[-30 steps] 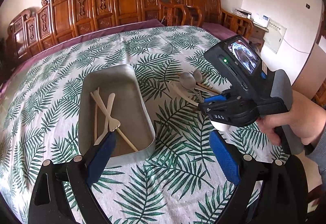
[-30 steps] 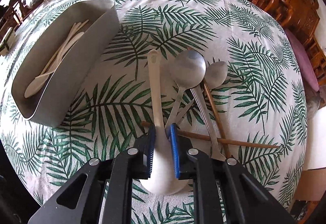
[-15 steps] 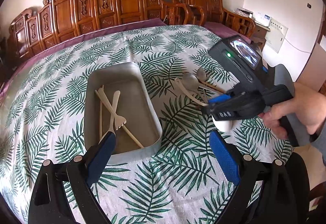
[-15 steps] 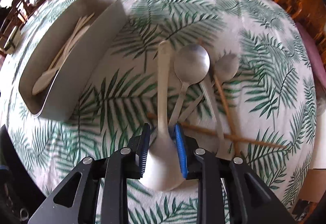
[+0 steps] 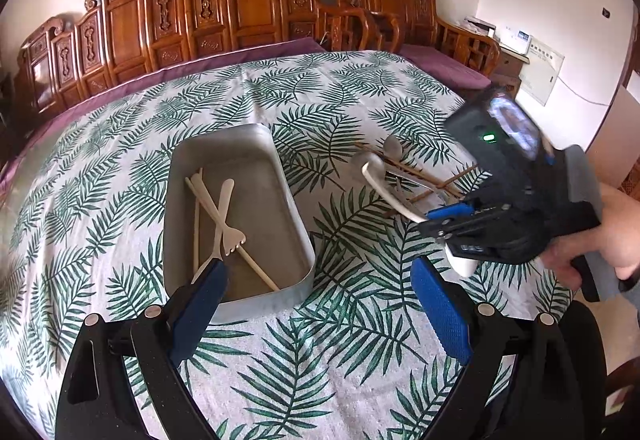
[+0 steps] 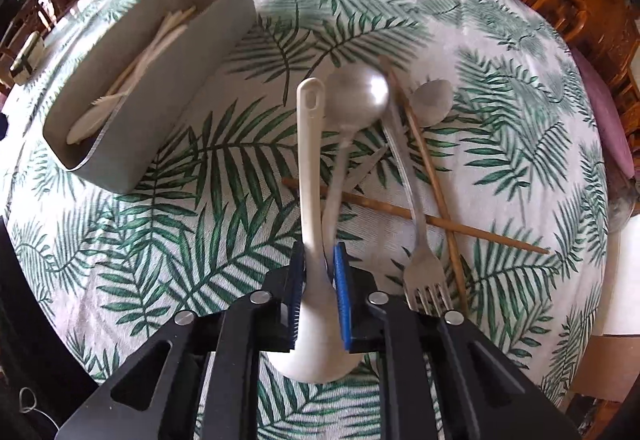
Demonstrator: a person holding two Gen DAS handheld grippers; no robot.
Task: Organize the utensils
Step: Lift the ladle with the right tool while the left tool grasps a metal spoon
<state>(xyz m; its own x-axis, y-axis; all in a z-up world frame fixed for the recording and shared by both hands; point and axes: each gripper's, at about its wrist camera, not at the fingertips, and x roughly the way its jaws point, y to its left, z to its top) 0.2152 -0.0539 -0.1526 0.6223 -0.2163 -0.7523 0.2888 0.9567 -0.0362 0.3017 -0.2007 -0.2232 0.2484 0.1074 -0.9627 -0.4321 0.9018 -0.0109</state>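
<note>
Right fingers (image 6: 340, 280) pinch white spoon (image 6: 310, 176) above tablecloth; left fingers (image 5: 440, 304) spread.

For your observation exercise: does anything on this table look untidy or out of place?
Yes. Beside the grey tray, metal spoons, a fork and wooden chopsticks lie crossed in a loose heap on the tablecloth.

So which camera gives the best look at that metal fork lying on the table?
The right wrist view: the metal fork lies close, tines toward the camera, beside the crossed chopsticks. In the left wrist view it is mostly hidden behind the right gripper and the white spoon.
</note>
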